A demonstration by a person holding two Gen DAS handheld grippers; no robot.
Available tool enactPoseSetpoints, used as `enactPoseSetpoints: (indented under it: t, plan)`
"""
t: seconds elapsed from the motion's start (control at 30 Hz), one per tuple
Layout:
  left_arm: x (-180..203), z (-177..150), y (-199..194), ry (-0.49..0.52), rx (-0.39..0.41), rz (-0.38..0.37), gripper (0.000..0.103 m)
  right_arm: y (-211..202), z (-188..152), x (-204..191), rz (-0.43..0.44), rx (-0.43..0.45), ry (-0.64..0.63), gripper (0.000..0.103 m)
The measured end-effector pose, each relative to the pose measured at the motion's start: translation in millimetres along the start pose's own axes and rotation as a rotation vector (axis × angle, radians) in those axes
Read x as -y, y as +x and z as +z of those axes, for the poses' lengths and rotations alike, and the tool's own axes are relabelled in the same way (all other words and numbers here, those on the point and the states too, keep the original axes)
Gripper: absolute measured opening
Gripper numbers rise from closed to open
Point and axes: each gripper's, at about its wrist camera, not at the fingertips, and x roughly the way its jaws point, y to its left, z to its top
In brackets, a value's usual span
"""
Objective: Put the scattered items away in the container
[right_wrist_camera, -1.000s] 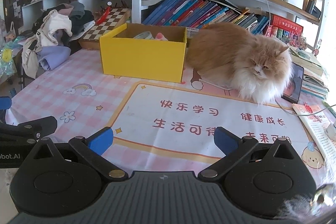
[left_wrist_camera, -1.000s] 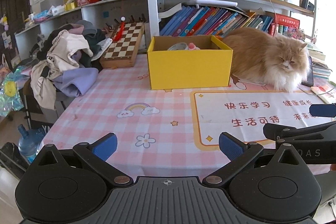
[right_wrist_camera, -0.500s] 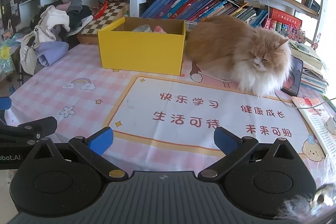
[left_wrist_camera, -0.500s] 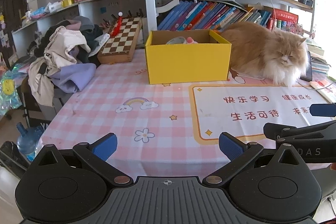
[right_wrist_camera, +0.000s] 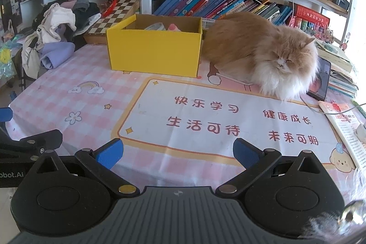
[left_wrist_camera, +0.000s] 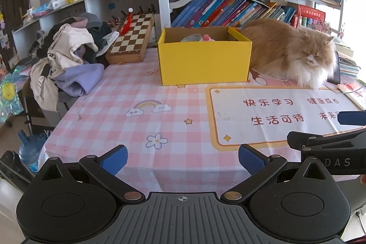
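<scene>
Inside yellow box: tape roll, pink item.

You were in a home study: pink checked tablecloth, packed bookshelves, clothes pile beside a chessboard, and a fluffy ginger cat lying on the table.

My left claw hangs low with its blue-padded fingers spread wide and nothing between them. My right claw is spread just as wide and empty too. The two sit side by side, each one's dark frame poking into the other's view at the edge.
</scene>
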Motion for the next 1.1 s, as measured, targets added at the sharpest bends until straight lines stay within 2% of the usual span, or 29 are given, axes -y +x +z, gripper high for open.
enactPoseSetpoints:
  t: [1.1]
  plan:
    - [3.0, -0.8, -0.3, 0.005, -0.012, 0.003, 0.103, 4.5, 0.1, 6.2, 0.017, -0.011, 0.006, 0.103]
